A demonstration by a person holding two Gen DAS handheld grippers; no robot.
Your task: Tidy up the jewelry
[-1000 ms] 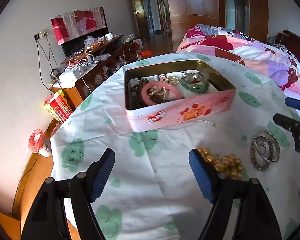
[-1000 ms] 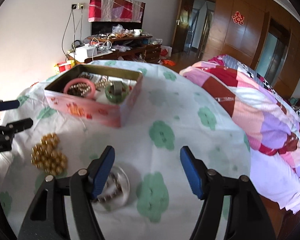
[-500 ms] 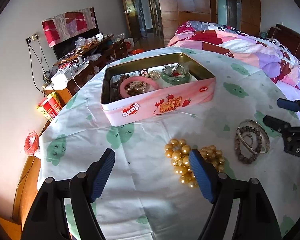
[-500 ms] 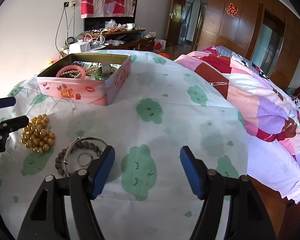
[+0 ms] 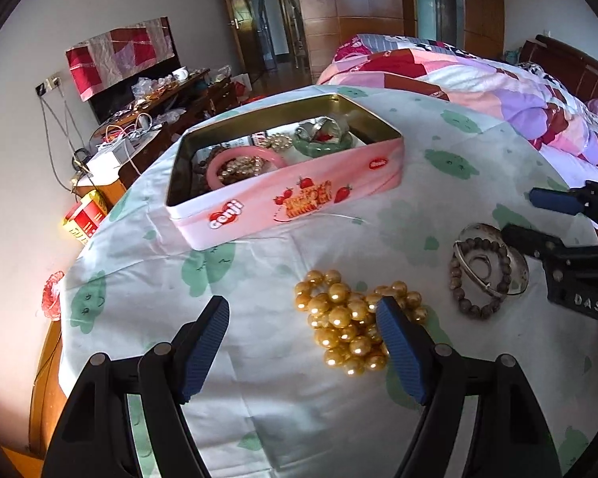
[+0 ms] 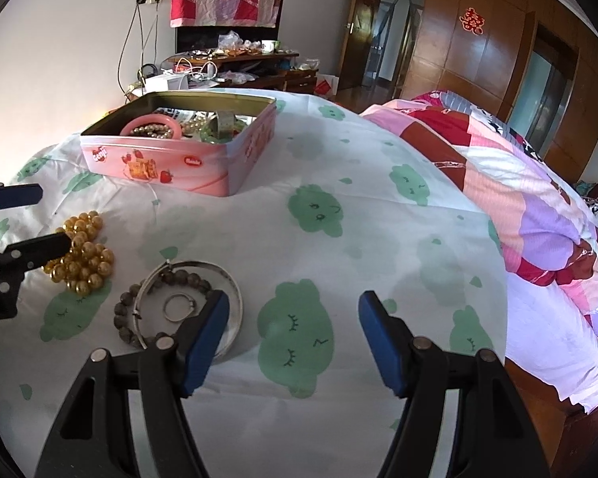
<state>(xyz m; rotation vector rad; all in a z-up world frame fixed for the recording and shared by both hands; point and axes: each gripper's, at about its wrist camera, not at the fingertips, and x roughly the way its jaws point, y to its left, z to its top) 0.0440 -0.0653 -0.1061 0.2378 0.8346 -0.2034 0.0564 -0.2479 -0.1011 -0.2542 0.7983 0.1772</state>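
An open pink tin (image 5: 291,199) (image 6: 171,159) stands on the cloud-print cloth and holds a pink bangle (image 5: 243,159), pearls and a green bangle (image 5: 323,143). In front of it lie a heap of gold beads (image 5: 347,318) (image 6: 83,255) and a silver bangle (image 5: 486,271) (image 6: 191,279) ringed by brown beads, with a small ring inside. My left gripper (image 5: 301,302) (image 6: 54,217) is open, its right finger at the gold beads. My right gripper (image 6: 293,296) (image 5: 518,213) is closing on bare cloth, its left finger over the bangle's rim.
A bed with a patchwork quilt (image 6: 518,199) borders the table on the right. The table drops off at the left toward a wall and a red-yellow box (image 5: 83,215). A cluttered dark cabinet (image 6: 235,59) stands behind.
The left gripper has come toward the gold beads, which now lie by its right finger. The right view has drawn back, bringing the silver bangle fully into sight; its jaws stand slightly narrower.
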